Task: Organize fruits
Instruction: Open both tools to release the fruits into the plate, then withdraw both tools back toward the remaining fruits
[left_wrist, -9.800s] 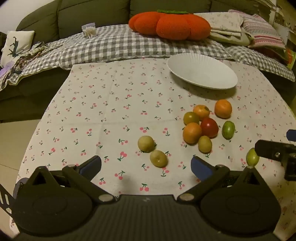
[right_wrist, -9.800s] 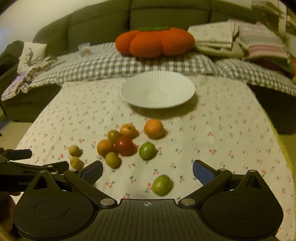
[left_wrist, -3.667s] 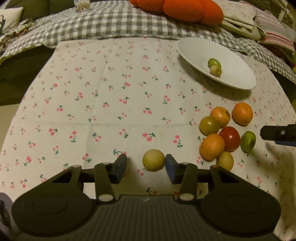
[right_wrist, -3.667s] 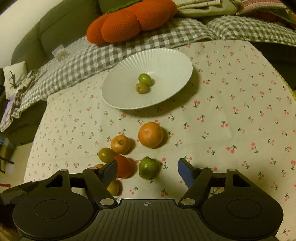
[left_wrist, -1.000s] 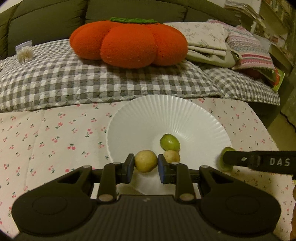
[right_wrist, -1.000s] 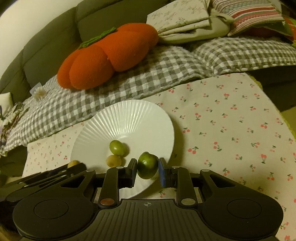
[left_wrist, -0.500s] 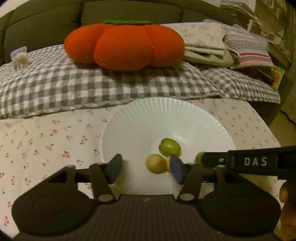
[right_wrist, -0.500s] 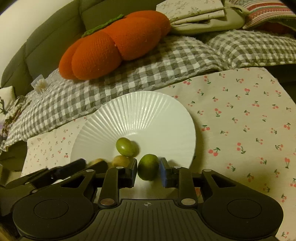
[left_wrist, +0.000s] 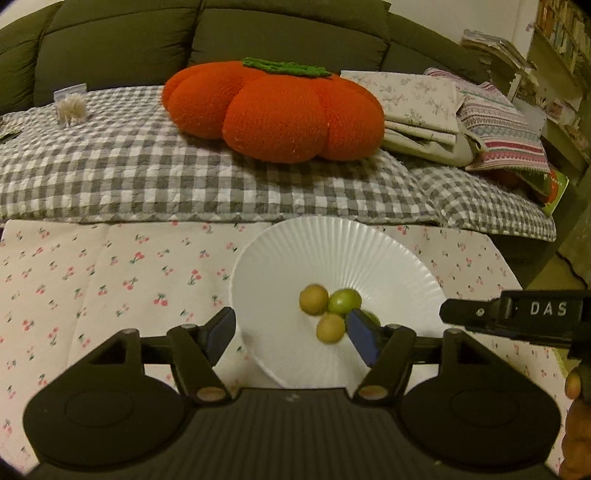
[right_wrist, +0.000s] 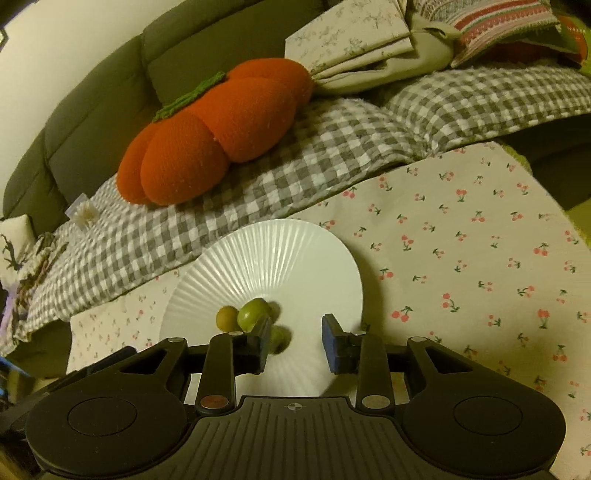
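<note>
Over the white ribbed plate (left_wrist: 332, 240), both hands. Left gripper (left_wrist: 291, 330) with jaws opening and roughly half spread, nothing pinched between them; in its view two dull yellow round fruits (left_wrist: 313, 299) and a glossy green round fruit (left_wrist: 344, 301) touching in a cluster near the plate's middle, a further green fruit partly hidden behind the right blue pad. Right gripper (right_wrist: 294, 343) with jaws opening too, still fairly narrow, a small green fruit (right_wrist: 279, 338) lying blurred on the plate just beside the left pad and apparently free of both pads.

Possible trouble from here: smooth, hard, round fruit on a shallow glazed dish, likely to roll if nudged; any pad brushing the cluster on the way out could scatter it toward the low rim and onto the cherry-print cloth over the desk (right_wrist: 480, 258). Two grippers crowded above one plate, so a clash between them also conceivable. Blur on the released fruit hinting at motion, though not certain.

Beyond the desk's far edge: a grey checked quilted cover (left_wrist: 110, 166), soft and puckered, bearing a plump knitted orange pumpkin cushion (left_wrist: 273, 110).
</note>
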